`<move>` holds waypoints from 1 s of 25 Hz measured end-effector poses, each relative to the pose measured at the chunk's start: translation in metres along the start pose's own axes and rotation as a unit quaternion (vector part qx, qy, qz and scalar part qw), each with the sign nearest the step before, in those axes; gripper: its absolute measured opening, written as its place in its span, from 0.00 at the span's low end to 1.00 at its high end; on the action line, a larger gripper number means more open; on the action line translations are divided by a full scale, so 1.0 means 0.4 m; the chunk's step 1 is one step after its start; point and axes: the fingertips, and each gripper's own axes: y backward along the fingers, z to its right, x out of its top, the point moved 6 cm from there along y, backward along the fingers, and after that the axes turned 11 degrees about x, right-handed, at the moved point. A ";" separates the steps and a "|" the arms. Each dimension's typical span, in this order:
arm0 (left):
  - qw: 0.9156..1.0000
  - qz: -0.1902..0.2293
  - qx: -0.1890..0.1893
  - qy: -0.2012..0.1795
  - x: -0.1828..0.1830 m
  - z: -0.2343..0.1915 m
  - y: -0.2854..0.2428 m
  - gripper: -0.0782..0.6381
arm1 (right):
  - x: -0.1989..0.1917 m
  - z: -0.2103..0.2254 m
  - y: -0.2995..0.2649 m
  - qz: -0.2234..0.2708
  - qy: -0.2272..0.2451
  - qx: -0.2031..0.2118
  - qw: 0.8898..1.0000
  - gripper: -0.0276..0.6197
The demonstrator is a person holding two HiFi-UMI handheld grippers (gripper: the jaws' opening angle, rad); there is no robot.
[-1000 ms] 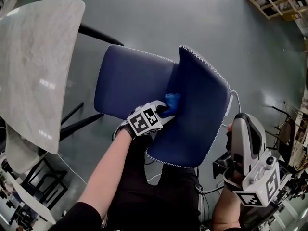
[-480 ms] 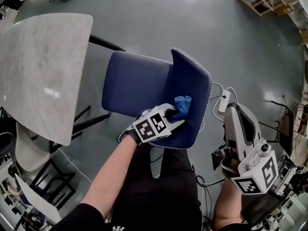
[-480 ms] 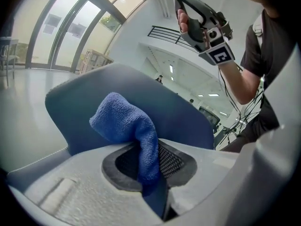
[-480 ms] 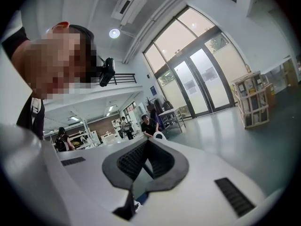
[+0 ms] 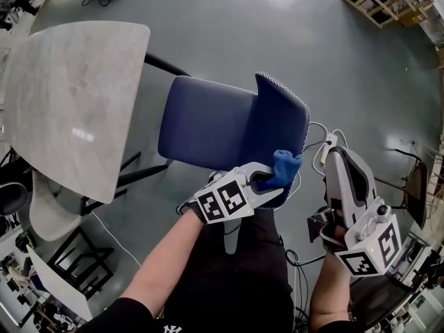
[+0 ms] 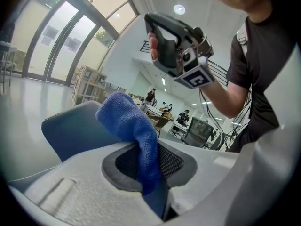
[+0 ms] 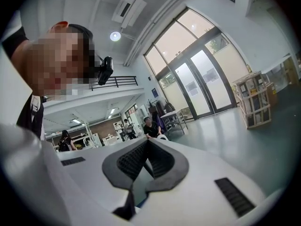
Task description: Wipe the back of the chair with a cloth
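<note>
Since a second ago, my left claw has dragged the blue cloth across to the near corner of the chair back, pinching it at the tips. Off to the side, my right claw is pressed together and empty, well apart from the chair.

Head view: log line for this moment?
left tongs: shut on fuzzy blue cloth at navy upholstered chair back edge | right tongs: shut, empty

Table: left of chair.
Cloth: on chair's back edge.
Left gripper: before chair, at cloth.
Right gripper: right of chair, apart.
</note>
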 end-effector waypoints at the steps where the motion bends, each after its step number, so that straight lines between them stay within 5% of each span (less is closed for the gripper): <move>1: 1.000 0.009 0.005 -0.002 0.006 -0.003 0.019 0.21 | 0.001 -0.004 -0.002 0.002 0.000 0.002 1.000 0.06; 5: 0.998 -0.004 0.064 -0.007 -0.049 -0.092 0.075 0.22 | -0.008 0.004 -0.009 0.002 -0.001 0.004 1.000 0.06; 10: 0.989 -0.084 0.124 0.019 -0.282 -0.240 0.057 0.21 | -0.060 0.030 -0.012 -0.003 -0.001 0.009 1.000 0.06; 16: 0.976 -0.155 0.126 0.082 -0.606 -0.330 -0.039 0.21 | -0.164 0.065 -0.039 -0.007 0.022 0.024 0.999 0.06; 25: 0.979 -0.148 0.088 0.104 -0.781 -0.343 -0.155 0.22 | -0.314 0.106 -0.089 -0.041 0.048 0.031 0.998 0.06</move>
